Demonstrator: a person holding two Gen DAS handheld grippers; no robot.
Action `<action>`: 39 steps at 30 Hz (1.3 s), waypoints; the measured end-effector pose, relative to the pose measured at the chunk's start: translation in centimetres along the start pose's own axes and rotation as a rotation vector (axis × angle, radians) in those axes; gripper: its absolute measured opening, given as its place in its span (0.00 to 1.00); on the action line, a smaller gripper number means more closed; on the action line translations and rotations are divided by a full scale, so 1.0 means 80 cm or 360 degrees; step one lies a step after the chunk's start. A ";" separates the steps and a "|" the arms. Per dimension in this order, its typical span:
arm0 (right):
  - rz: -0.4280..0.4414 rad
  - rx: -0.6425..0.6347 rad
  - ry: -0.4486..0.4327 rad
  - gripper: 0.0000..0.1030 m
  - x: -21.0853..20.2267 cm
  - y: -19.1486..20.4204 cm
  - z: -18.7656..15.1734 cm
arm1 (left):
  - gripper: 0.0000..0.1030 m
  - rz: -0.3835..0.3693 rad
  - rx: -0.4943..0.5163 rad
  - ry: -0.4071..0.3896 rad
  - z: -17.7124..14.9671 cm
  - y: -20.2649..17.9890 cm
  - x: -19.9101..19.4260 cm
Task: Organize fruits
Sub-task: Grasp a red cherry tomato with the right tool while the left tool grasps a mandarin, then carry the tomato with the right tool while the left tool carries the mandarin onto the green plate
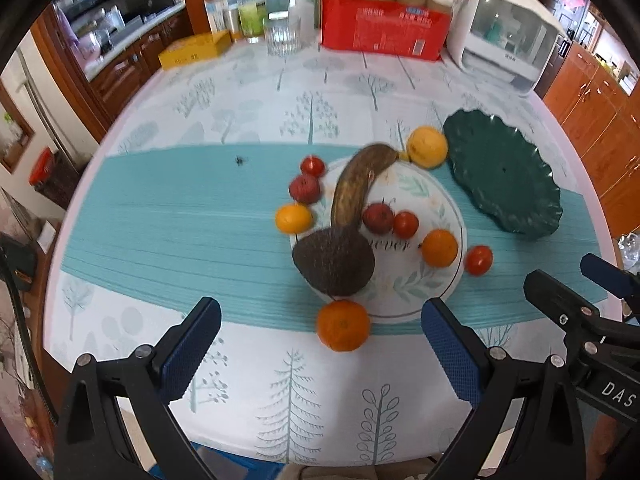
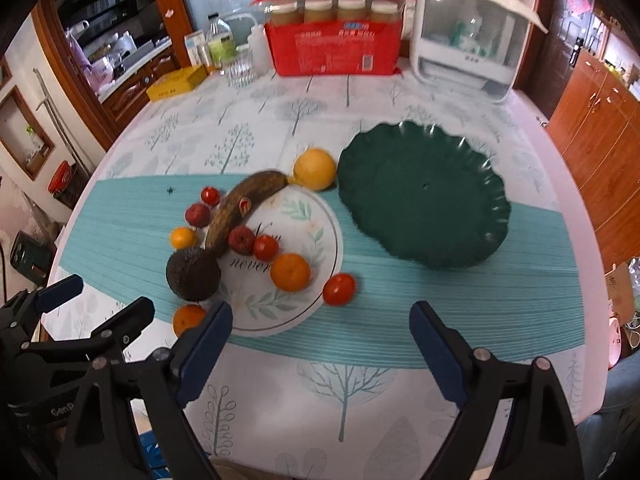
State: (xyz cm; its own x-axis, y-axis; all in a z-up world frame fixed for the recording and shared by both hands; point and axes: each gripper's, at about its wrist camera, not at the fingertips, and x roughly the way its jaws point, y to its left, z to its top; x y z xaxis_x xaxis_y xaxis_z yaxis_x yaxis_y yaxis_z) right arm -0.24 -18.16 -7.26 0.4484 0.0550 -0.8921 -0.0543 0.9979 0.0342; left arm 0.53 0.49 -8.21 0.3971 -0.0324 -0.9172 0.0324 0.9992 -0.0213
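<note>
A white floral plate (image 1: 416, 304) (image 2: 304, 312) lies on the teal runner with a brown banana (image 1: 356, 184) (image 2: 232, 212), a dark avocado (image 1: 334, 260) (image 2: 193, 274), small red fruits and an orange (image 1: 439, 248) (image 2: 290, 272) on or around it. A tangerine (image 1: 343, 325) lies near its front edge, a yellow fruit (image 1: 427, 147) (image 2: 315, 169) behind it. An empty dark green scalloped plate (image 1: 504, 172) (image 2: 424, 196) sits to the right. My left gripper (image 1: 320, 348) is open above the tangerine's near side. My right gripper (image 2: 320, 344) is open and empty before the white plate.
At the table's far edge stand a red box with jars (image 1: 384, 28) (image 2: 336, 40), a white appliance (image 1: 504, 28) (image 2: 464, 36), a glass (image 1: 282, 36), bottles and a yellow box (image 1: 196, 50). A red tomato (image 2: 339, 289) lies on the runner right of the white plate.
</note>
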 end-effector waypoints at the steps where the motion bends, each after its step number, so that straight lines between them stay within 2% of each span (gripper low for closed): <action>1: 0.0001 -0.0003 0.0009 0.86 0.004 0.000 -0.001 | 0.97 -0.0005 -0.0007 0.0015 -0.002 0.002 0.006; 7: 0.0036 0.0023 0.0068 0.84 0.035 -0.005 -0.008 | 0.97 0.0001 -0.0072 0.0101 -0.016 0.017 0.043; 11: 0.0056 0.0055 0.0133 0.77 0.062 -0.012 -0.010 | 0.97 -0.0025 -0.0147 0.0182 -0.027 0.032 0.070; 17: 0.0064 0.0081 0.0147 0.69 0.091 -0.031 -0.008 | 0.94 -0.0097 -0.0226 0.0257 -0.036 0.044 0.104; 23: 0.0099 0.0123 0.0200 0.54 0.119 -0.048 -0.003 | 0.90 -0.0138 -0.0190 0.0254 -0.036 0.029 0.117; 25: 0.0101 0.0116 0.0207 0.53 0.125 -0.048 -0.002 | 0.89 -0.0158 -0.0169 0.0264 -0.033 0.021 0.121; 27: 0.0115 0.0099 0.0217 0.49 0.131 -0.046 -0.001 | 0.83 -0.0180 -0.0145 0.0272 -0.032 0.012 0.124; 32: 0.0171 0.0083 0.0254 0.34 0.144 -0.042 0.001 | 0.47 -0.0224 -0.0127 0.0310 -0.029 0.000 0.132; 39: 0.0170 0.0036 0.0236 0.31 0.147 -0.040 0.001 | 0.42 -0.0233 -0.0120 0.0304 -0.028 -0.004 0.131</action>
State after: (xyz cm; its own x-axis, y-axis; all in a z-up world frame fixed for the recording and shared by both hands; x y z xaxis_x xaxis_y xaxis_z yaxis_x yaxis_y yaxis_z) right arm 5.27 -20.68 -17.81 0.3047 0.1571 -0.9394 -0.0739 0.9872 0.1412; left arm 2.61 -0.09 -18.70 0.2126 -0.1794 -0.9605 0.0056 0.9832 -0.1824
